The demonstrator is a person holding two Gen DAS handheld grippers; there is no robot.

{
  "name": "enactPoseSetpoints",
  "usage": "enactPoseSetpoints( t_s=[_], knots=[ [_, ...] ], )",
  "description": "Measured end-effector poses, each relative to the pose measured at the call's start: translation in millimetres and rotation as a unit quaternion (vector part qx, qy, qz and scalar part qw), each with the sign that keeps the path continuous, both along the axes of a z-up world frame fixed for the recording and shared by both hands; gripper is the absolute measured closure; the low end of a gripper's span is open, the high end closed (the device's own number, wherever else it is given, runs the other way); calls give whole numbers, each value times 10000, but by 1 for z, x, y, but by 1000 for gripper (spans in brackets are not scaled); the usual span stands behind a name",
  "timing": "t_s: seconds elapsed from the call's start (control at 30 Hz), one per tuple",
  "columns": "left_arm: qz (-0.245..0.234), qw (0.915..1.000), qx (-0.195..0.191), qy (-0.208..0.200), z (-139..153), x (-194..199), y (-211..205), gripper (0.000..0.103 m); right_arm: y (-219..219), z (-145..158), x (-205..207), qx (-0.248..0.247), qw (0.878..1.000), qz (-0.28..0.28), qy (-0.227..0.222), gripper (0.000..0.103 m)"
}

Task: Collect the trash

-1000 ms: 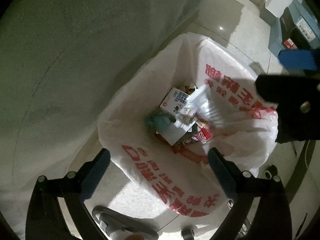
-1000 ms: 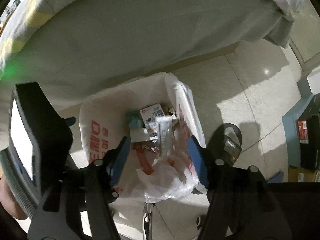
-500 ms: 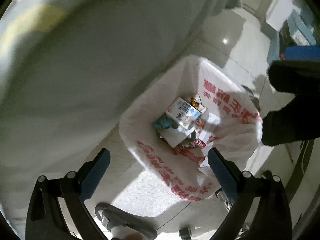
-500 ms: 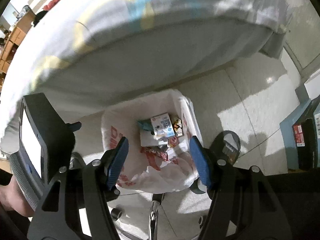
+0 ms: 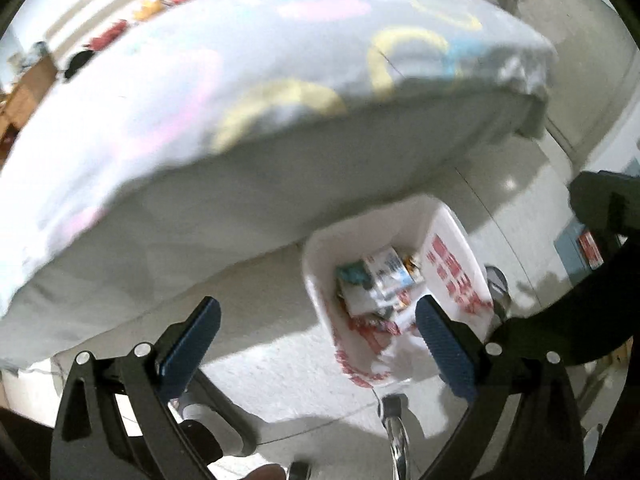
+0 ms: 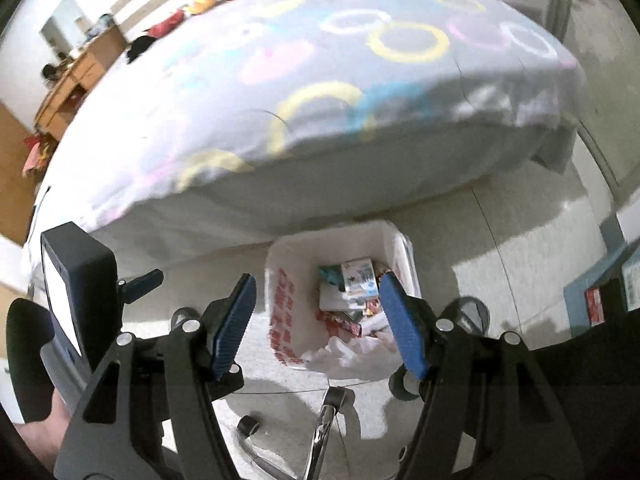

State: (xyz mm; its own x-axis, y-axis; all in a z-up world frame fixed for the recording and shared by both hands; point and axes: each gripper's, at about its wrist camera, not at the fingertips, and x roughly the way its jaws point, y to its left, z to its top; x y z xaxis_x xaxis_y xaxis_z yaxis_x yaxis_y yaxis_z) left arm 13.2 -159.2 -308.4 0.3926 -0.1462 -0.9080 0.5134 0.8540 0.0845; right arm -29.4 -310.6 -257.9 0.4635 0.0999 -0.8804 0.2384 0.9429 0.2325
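While both claws hang wide and empty above the floor, the left claw [image 5: 316, 340] and right claw [image 6: 316, 324] frame the lined trash bin [image 6: 280, 264] at lower centre beside the bed [image 6: 320, 80]. Red print on the bag [image 5: 452, 268] is unreadable; cartons [image 6: 358, 278] lie inside.

Thin glossy plastic bag [image 6: 280, 304] lining bin ahead of right claw [image 6: 316, 328], holding printed paper cartons [image 6: 358, 278]. Matt cloth sheet [image 6: 320, 92] lying beyond. Speckled stone-like floor [image 5: 280, 344] shining below left claw [image 5: 316, 344]; textured blue pads [image 5: 446, 350] looking rubbery.
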Motion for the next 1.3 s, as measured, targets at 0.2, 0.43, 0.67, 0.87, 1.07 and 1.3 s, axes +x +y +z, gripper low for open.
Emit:
enactPoseSetpoints(
  t_s=[0.2, 0.43, 0.67, 0.87, 1.07, 1.3],
  knots=[
    [440, 9977, -352, -369, 40, -3, 27, 8, 20, 42, -8, -267, 9984, 435, -243, 40],
    [853, 9900, -743, -845, 91, -6, 64, 8, 36, 91, -15, -348, 9964, 465, -619, 40],
    [1298, 9795, -971, -1195, 130, -3, 101, 8, 69, 141, -8, -491, 9901, 850, -999, 40],
    [1785, 9636, -1151, -1624, 187, 6, 139, 8, 93, 183, -2, -538, 9805, 1072, -1558, 40],
    [2114, 9486, -1098, -2086, 254, 1, 175, 8, 116, 230, -7, -703, 9652, 1167, -2230, 35],
    [2191, 9382, -958, -2501, 329, -11, 199, 8, 131, 275, -13, -711, 9503, 1174, -2793, 33]
  ],
)
